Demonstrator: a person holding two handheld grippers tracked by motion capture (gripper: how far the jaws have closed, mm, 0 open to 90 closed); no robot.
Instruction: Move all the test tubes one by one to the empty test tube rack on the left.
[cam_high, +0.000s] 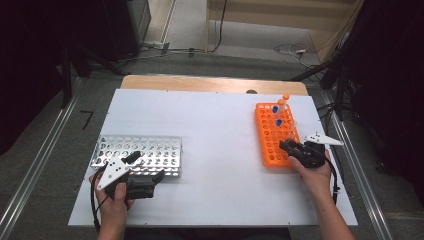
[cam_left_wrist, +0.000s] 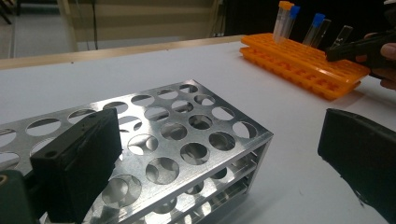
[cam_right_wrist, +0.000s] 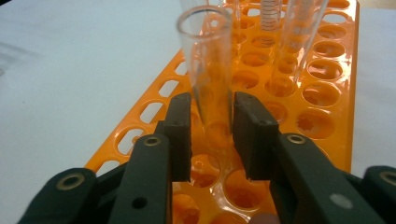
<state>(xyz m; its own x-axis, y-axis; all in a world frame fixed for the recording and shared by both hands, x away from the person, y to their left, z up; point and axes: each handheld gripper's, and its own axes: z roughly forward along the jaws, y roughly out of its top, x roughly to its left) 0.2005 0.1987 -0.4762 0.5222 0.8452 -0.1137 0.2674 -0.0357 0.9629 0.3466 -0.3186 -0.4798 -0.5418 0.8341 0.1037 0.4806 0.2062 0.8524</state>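
The right gripper (cam_right_wrist: 212, 135) pinched a clear tube (cam_right_wrist: 208, 70) standing in the orange rack (cam_high: 265, 145) at three o'clock, while the left gripper (cam_left_wrist: 219, 158) was spread by the empty metal rack (cam_left_wrist: 187, 135).

capped tubes (cam_high: 278, 108), floor cables (cam_high: 292, 50)

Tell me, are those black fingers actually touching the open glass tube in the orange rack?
Touching. In the right gripper view, the right gripper has both fingers against the sides of the clear tube, with no gap showing.
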